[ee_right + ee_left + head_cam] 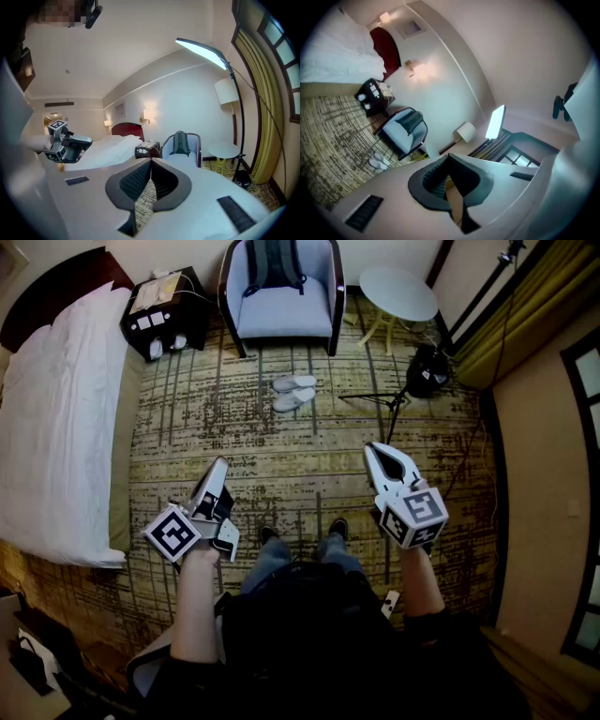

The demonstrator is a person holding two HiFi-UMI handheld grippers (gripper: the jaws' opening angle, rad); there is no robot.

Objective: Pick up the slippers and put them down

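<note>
The left gripper is held clenched and empty over the carpet. The slippers are laid side by side near the carpet's far edge, just before the armchair. The right gripper is likewise held clenched on nothing.

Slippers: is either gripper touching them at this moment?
Apart. The head view shows the slippers on the carpet near the armchair, with bare carpet separating them from the left gripper and right gripper.
</note>
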